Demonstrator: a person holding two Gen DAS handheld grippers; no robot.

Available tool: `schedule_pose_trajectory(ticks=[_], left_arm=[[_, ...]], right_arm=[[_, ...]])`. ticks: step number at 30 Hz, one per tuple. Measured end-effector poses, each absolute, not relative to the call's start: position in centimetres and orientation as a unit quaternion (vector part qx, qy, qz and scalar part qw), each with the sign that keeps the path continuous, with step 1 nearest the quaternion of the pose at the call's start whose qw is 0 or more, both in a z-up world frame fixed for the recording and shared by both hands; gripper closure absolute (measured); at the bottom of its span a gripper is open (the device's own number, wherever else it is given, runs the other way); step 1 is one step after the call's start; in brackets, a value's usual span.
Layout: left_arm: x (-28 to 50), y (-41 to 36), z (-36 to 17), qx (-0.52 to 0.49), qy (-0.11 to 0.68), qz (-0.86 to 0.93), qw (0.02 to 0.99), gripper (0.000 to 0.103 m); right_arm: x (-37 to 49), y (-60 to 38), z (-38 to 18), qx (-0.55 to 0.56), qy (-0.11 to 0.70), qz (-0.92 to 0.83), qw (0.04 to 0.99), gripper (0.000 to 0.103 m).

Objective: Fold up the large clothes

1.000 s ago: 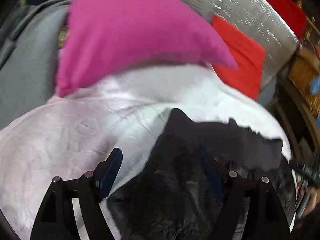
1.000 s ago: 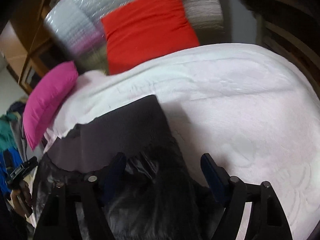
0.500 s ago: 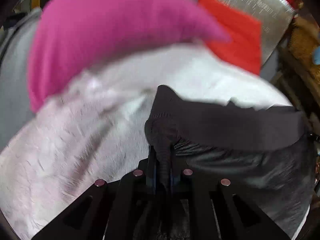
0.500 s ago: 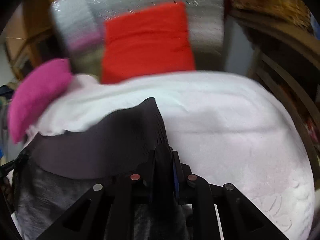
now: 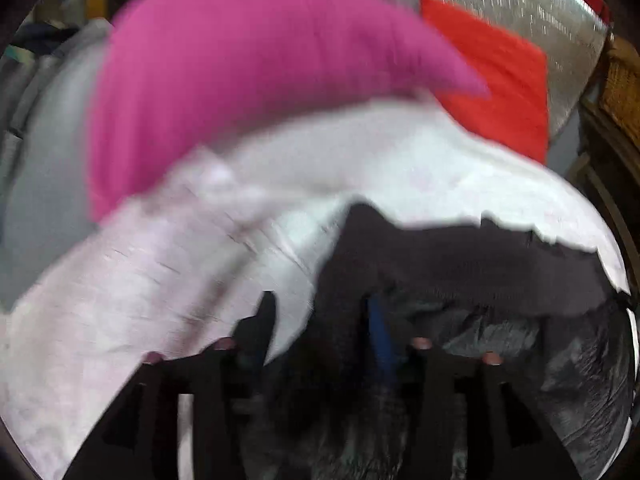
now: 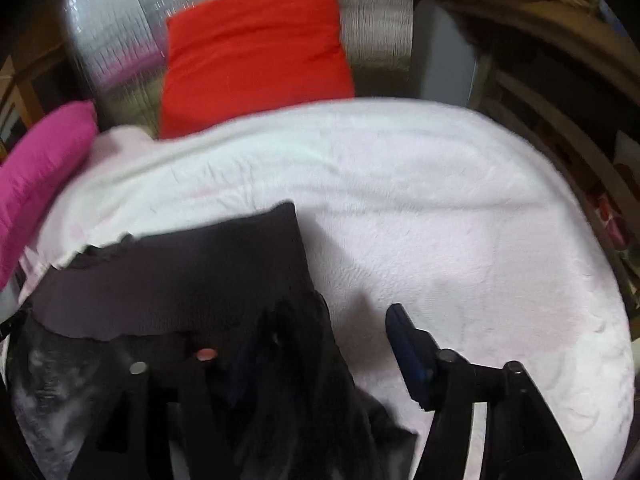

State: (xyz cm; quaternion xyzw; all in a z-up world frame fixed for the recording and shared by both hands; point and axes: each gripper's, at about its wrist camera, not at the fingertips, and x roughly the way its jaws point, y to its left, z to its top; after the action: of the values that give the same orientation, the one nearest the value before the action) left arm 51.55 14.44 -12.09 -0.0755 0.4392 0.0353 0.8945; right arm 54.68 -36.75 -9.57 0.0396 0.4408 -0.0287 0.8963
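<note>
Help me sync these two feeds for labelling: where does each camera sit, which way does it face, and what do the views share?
Left wrist: on the left gripper, angled down across the black garment towards the pink pillow; only its own fingers show, apart.
Right wrist: on the right gripper, angled down over the white blanket towards the red pillow; its own fingers show, apart.
Shared: garment, blanket, both pillows and the silver panel.

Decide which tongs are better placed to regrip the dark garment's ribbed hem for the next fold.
Probably the left tongs: just reopened, they straddle the dark garment. The right tongs, also just reopened, reach partly over the white blanket.
</note>
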Motion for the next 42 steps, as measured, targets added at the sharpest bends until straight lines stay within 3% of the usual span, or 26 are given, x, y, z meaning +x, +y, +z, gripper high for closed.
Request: schedule_pose_trajectory(ticks=[2,7,14,18,25,32,37,42], left_arm=[[49.3,15.2,-9.2,-0.082,0.389,0.065,0.915,0.037],[43.7,12.7,-6.1,-0.059,0.35,0.043,0.934,0.036],[37.3,3.7,-9.5,-0.023,0.377,-0.02,0.926,0.036],[37.8,0.5,-13.0,0.023,0.399,-0.002,0.917,0.036],[39.9,1.4,-15.8,0.022,0.429,0.012,0.903,0.031],[39.5,2.0,-14.1,0.006,0.436,0.009,0.9,0.031],[36.0,4.7,-10.7,-0.027,0.372,0.033,0.927,0.031],[35.2,5.6,-12.6,-0.009,0.39,0.058,0.919,0.031]], right_arm=[[53.0,-36.5,-7.6,0.036,0.42,-0.027,0.906,0.037],[46.7,-33.4,-3.9,0.054,0.367,0.022,0.928,0.031],[38.6,-26.0,-6.7,0.006,0.338,0.045,0.94,0.028],[39.0,-23.6,-10.7,-0.054,0.361,0.021,0.931,0.028],[40.8,-24.5,-13.2,-0.065,0.386,-0.015,0.92,0.025],[40.9,-25.2,-12.3,-0.039,0.403,-0.016,0.914,0.024],[36.5,-25.5,-8.4,-0.014,0.346,0.0,0.938,0.022],[33.6,-24.0,-8.6,-0.021,0.334,0.021,0.942,0.022]])
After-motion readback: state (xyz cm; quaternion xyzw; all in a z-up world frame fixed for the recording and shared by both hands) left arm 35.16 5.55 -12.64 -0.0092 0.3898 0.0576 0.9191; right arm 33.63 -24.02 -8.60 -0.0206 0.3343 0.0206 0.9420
